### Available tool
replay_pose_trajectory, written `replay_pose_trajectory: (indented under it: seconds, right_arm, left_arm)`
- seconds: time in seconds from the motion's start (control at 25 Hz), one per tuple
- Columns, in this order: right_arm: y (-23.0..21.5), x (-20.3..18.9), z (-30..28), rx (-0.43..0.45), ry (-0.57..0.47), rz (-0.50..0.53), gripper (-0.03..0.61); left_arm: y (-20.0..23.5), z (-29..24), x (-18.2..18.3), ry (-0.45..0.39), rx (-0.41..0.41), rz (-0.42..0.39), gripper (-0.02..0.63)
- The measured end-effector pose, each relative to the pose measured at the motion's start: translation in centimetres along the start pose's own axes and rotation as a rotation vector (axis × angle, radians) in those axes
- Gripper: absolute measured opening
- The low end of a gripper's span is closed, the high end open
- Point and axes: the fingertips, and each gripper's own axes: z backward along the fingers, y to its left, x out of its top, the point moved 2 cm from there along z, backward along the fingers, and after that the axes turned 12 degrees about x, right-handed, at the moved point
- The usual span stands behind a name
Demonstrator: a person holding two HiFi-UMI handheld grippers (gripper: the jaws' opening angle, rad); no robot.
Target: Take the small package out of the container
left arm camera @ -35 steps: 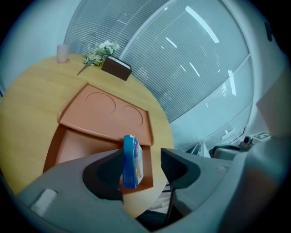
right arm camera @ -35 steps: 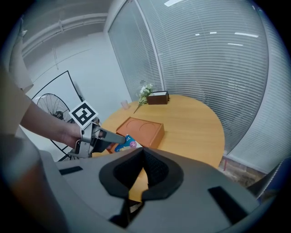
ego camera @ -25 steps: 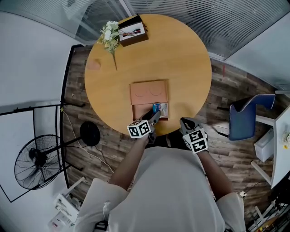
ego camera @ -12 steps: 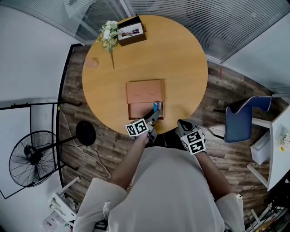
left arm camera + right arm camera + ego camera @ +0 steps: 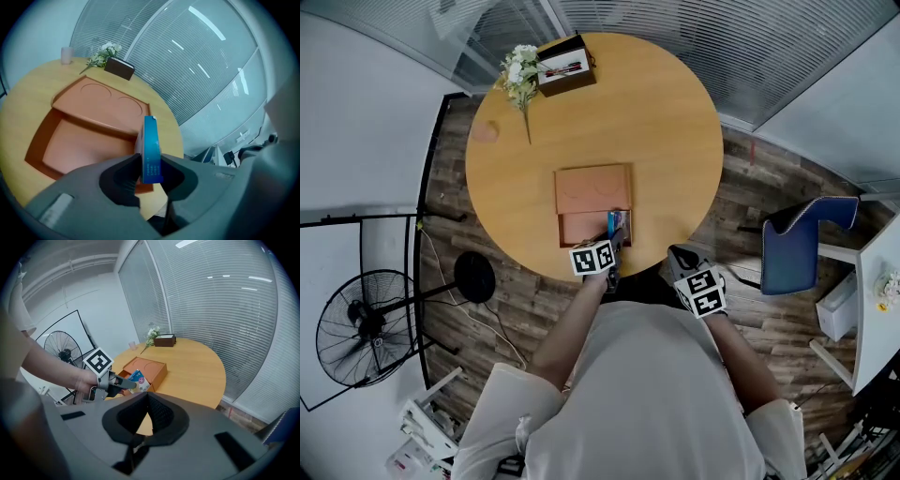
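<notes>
An orange container (image 5: 581, 226) lies open on the round wooden table (image 5: 666, 131), its lid (image 5: 592, 190) folded back behind it. The small blue package (image 5: 151, 147) stands on edge at the container's near right corner. My left gripper (image 5: 614, 236) reaches into that corner. Its jaws have just been closing and now press on both faces of the package (image 5: 612, 222). From the right gripper view I see the package (image 5: 138, 379) in the left gripper (image 5: 125, 384) over the container (image 5: 152, 367). My right gripper (image 5: 679, 254) hangs off the table's near edge, shut and empty (image 5: 147, 398).
At the table's far side are a bunch of white flowers (image 5: 520, 73), a dark box with pens (image 5: 564, 66) and a small cup (image 5: 487, 132). A blue chair (image 5: 802, 246) stands to the right, a floor fan (image 5: 366, 328) to the left.
My left gripper has sunk forward into the container's near right corner and its jaws have closed on the blue package. The right gripper has shifted only slightly.
</notes>
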Motion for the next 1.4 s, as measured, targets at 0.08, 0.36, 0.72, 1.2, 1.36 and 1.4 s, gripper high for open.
replay_pose_trajectory:
  seconds: [0.08, 0.36, 0.72, 1.2, 1.36, 1.4]
  right_arm:
    - [0.1, 0.0, 0.3, 0.000, -0.007, 0.005, 0.003]
    - [0.7, 1.0, 0.3, 0.022, -0.025, 0.040, 0.003]
    - [3.2, 3.8, -1.6, 0.060, -0.050, 0.102, 0.003]
    - [8.5, 6.5, -2.8, 0.038, -0.072, 0.147, 0.003]
    - [11.4, 7.4, -2.5, 0.000, -0.095, 0.154, 0.003]
    - [12.1, 7.6, -2.2, -0.012, -0.105, 0.156, 0.003]
  left_arm:
    - [0.3, 0.8, 0.4, -0.010, 0.018, -0.003, 0.086]
    - [1.4, 3.2, 0.9, -0.066, 0.027, 0.001, 0.078]
    - [2.1, 8.3, 2.2, -0.159, -0.007, 0.023, 0.078]
    - [4.8, 18.4, 4.1, -0.352, -0.048, -0.036, 0.078]
    - [5.9, 22.6, 4.0, -0.406, -0.059, -0.096, 0.078]
    - [6.2, 23.6, 3.9, -0.417, -0.065, -0.109, 0.078]
